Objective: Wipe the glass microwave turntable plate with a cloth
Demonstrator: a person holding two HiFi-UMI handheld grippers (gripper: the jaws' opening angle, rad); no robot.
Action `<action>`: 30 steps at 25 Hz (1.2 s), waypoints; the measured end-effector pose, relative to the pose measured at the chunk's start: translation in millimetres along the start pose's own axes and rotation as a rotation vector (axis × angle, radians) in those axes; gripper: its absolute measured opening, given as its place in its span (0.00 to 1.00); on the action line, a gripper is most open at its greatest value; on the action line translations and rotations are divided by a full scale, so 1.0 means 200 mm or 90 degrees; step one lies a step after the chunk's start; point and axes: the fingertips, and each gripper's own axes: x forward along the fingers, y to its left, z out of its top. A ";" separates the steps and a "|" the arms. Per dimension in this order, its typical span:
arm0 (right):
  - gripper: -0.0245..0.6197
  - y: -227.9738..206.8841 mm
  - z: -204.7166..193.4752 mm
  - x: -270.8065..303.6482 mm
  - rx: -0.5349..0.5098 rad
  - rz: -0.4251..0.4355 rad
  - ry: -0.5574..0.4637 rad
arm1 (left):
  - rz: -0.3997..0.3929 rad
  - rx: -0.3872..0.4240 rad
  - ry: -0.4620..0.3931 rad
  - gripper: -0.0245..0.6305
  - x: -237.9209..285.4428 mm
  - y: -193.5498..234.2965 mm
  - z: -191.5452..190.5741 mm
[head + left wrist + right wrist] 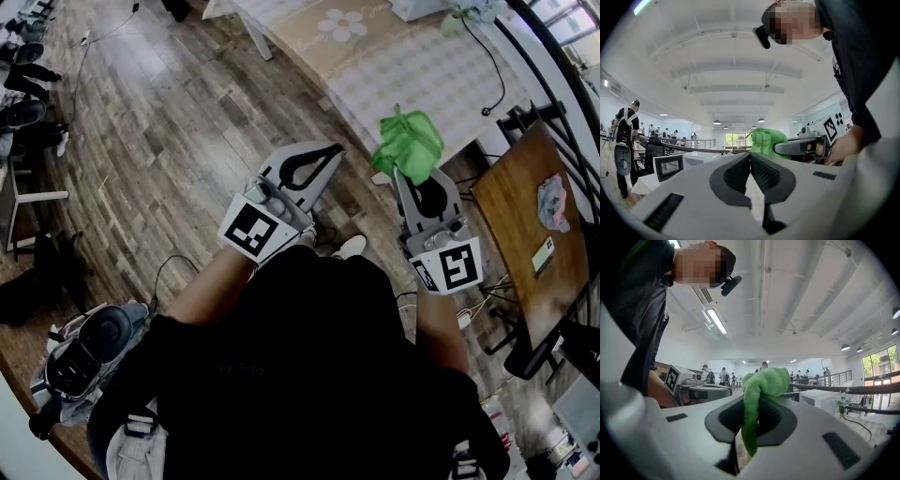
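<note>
Above wood floor (169, 141) near a checked table (412, 75), right gripper (419, 180) pinches green cloth (410, 142); left gripper (333, 150) pressed together.

Plank floor (169, 122), spanning left and centre. On it stand a white shoe (352, 247) at centre, a grey-and-black machine (89, 347) at near left, and dark items (23, 112) at the far left edge, too small to tell apart. Far right: worktop (422, 84) under a checked cover, with a black cord (487, 111) lying across it. Near right: brown wooden worktop (516, 234), bearing a crumpled pale rag (553, 203) and, nearer, a small green-and-white card (543, 255).
</note>
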 end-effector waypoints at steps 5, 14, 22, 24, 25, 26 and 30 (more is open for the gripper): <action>0.12 -0.02 0.00 -0.07 0.000 -0.008 0.002 | 0.010 0.004 -0.024 0.07 0.03 -0.08 0.04; 0.12 0.02 0.01 -0.11 0.036 0.010 -0.015 | 0.019 -0.003 -0.024 0.07 -0.02 -0.08 0.04; 0.12 0.08 -0.01 0.04 0.016 0.016 -0.003 | 0.020 -0.005 -0.028 0.07 -0.08 0.04 0.02; 0.12 0.10 0.00 0.08 0.014 0.018 0.000 | 0.019 -0.009 -0.030 0.07 -0.10 0.09 0.02; 0.12 0.11 0.00 0.11 0.013 0.019 0.003 | 0.019 -0.012 -0.031 0.07 -0.11 0.11 0.02; 0.12 0.12 -0.01 0.13 0.013 0.019 0.006 | 0.018 -0.014 -0.034 0.07 -0.12 0.13 0.02; 0.12 0.15 -0.01 0.23 0.011 0.011 0.015 | 0.011 -0.028 -0.042 0.07 -0.16 0.23 0.02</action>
